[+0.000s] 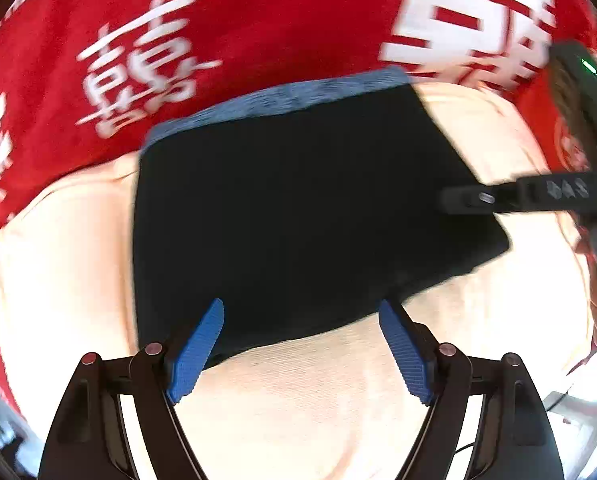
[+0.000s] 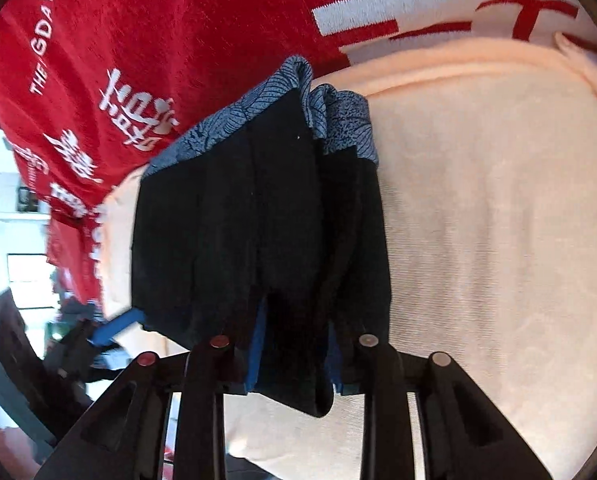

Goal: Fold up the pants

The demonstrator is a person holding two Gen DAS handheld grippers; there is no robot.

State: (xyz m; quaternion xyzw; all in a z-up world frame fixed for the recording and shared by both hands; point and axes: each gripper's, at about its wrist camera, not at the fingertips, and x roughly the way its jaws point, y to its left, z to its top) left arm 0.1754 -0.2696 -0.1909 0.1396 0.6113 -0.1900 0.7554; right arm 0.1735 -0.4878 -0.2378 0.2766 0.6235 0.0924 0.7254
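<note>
Lying folded on a cream cloth point(image 1: 78, 260), the dark pants point(image 1: 298, 220) fill the middle of the left wrist view, a band of blue patterned fabric point(image 1: 282, 94) running along their far edge. Beneath the cream cloth spreads a red cloth point(image 1: 258, 20) printed with white characters. The left gripper point(image 1: 300, 344) hangs over the near edge of the pants, its blue-padded fingers point(image 1: 196, 348) spread apart with nothing pressed between them. The right gripper's black body point(image 1: 538, 194) reaches in from the right edge, over the right end of the pants. In the right wrist view the pants point(image 2: 238, 240) appear as a stack of folded layers, the blue patterned band point(image 2: 258, 104) at the far end, resting on the same cream cloth point(image 2: 498, 220) with the red cloth point(image 2: 158, 32) beyond. The right gripper point(image 2: 292, 364) has a hanging fold of the dark fabric between its blue fingers point(image 2: 256, 352); the fabric hides the pads, so whether they press on it cannot be told. The left gripper's blue finger point(image 2: 116, 326) shows at the lower left, just beside the corner of the pants.
</note>
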